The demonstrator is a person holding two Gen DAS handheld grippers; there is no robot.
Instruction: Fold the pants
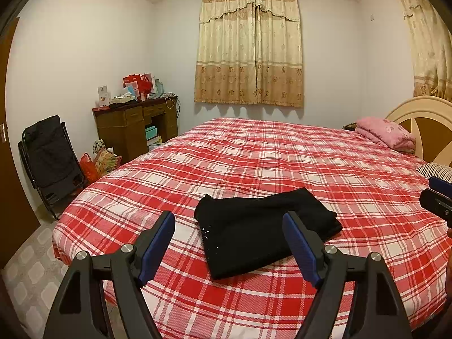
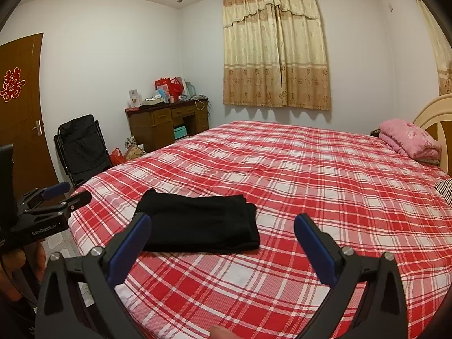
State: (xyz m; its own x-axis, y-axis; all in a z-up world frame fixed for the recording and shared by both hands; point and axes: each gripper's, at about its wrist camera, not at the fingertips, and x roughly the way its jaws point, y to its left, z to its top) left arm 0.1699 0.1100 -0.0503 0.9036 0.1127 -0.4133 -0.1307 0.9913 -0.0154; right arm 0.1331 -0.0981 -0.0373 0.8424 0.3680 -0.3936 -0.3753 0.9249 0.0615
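Black pants (image 1: 262, 231) lie folded into a compact rectangle on the red plaid bed (image 1: 282, 155); they also show in the right wrist view (image 2: 200, 226). My left gripper (image 1: 228, 223) is open and empty, held above the bed's near edge just short of the pants. My right gripper (image 2: 223, 226) is open and empty, held above the bed with the pants ahead and to its left. The right gripper's tip shows at the right edge of the left wrist view (image 1: 439, 197). The left gripper shows at the left edge of the right wrist view (image 2: 59, 195).
A pink folded blanket (image 1: 387, 135) lies by the headboard (image 1: 423, 115) at the far right. A striped pillow (image 1: 435, 168) lies near it. A dark desk (image 1: 135, 124), a black folding chair (image 1: 50, 158) and bags (image 1: 99, 163) stand left of the bed. A brown door (image 2: 25, 99) is at far left.
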